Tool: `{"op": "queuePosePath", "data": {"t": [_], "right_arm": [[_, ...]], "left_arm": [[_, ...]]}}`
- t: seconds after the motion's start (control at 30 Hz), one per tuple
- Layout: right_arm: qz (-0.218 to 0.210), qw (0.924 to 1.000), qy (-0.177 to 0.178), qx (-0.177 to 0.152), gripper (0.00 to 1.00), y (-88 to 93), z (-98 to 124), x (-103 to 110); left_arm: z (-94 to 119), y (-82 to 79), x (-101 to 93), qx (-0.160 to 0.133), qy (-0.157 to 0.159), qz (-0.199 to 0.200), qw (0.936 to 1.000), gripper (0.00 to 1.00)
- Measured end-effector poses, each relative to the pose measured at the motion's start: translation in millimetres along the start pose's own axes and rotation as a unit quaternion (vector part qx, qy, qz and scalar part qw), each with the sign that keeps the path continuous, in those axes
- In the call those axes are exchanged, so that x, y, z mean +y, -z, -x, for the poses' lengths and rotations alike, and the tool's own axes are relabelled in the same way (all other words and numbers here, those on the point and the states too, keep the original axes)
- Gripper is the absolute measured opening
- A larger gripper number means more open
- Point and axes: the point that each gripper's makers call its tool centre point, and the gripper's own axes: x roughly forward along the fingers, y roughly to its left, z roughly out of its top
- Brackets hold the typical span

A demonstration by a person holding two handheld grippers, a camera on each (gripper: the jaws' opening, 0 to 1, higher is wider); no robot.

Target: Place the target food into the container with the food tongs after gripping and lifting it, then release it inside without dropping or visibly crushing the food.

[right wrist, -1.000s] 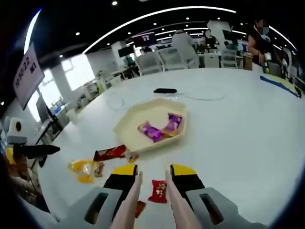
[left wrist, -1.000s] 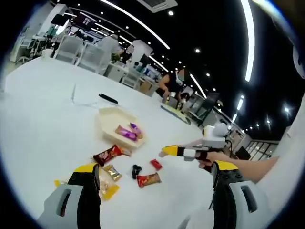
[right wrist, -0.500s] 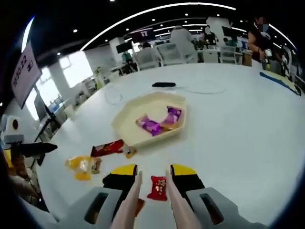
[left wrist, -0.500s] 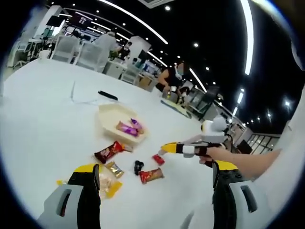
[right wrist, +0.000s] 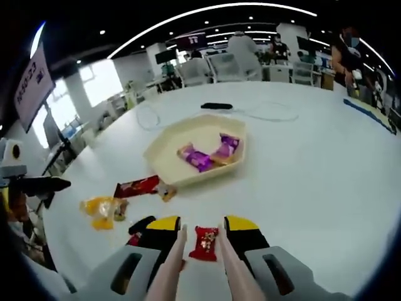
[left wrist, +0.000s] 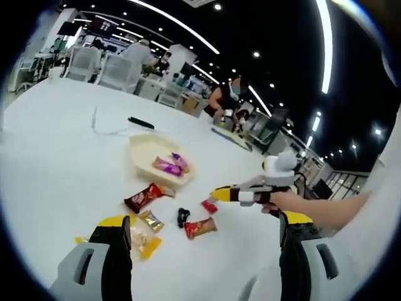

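A small red candy packet (right wrist: 205, 243) lies on the white table (right wrist: 313, 182) between the two pale arms of the food tongs (right wrist: 177, 251). My right gripper (right wrist: 202, 224) is shut on those tongs, whose tips stand apart on either side of the packet. Beyond it sits the cream hexagonal tray (right wrist: 164, 145) holding two purple-wrapped sweets (right wrist: 195, 158). In the left gripper view my left gripper (left wrist: 205, 219) hangs open with nothing between its fingers, above the snacks. There the right gripper (left wrist: 220, 193) reaches in from the right over the red packet (left wrist: 209, 206), short of the tray (left wrist: 141, 150).
Loose snacks lie near the tray: a red-brown bar (right wrist: 136, 186), a yellow packet (right wrist: 100, 210), a black piece (left wrist: 182, 216) and an orange-red wrapper (left wrist: 200, 227). A black object (right wrist: 216, 106) and a cable lie behind the tray. People and chairs stand beyond the table.
The right gripper has crept slightly forward, so the red packet now sits a little deeper between the tong arms. The left gripper stays open; both views shifted slightly.
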Motion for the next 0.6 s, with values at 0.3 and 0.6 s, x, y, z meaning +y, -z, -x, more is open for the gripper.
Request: {"op": "queuePosePath", "data": {"t": [0.3, 0.6], "right_arm": [[-0.003, 1.0, 0.005, 0.008, 0.27, 8.5, -4.1, -2.3], [0.012, 0.9995, 0.007, 0.029, 0.27, 14.7, -8.6, 1.7]], "left_arm": [[0.9, 1.3, 1.6, 0.001, -0.003, 0.002, 1.0, 0.99], [-2.1, 5.1, 2.5, 0.005, -0.003, 0.01, 0.9999, 0.99]]}}
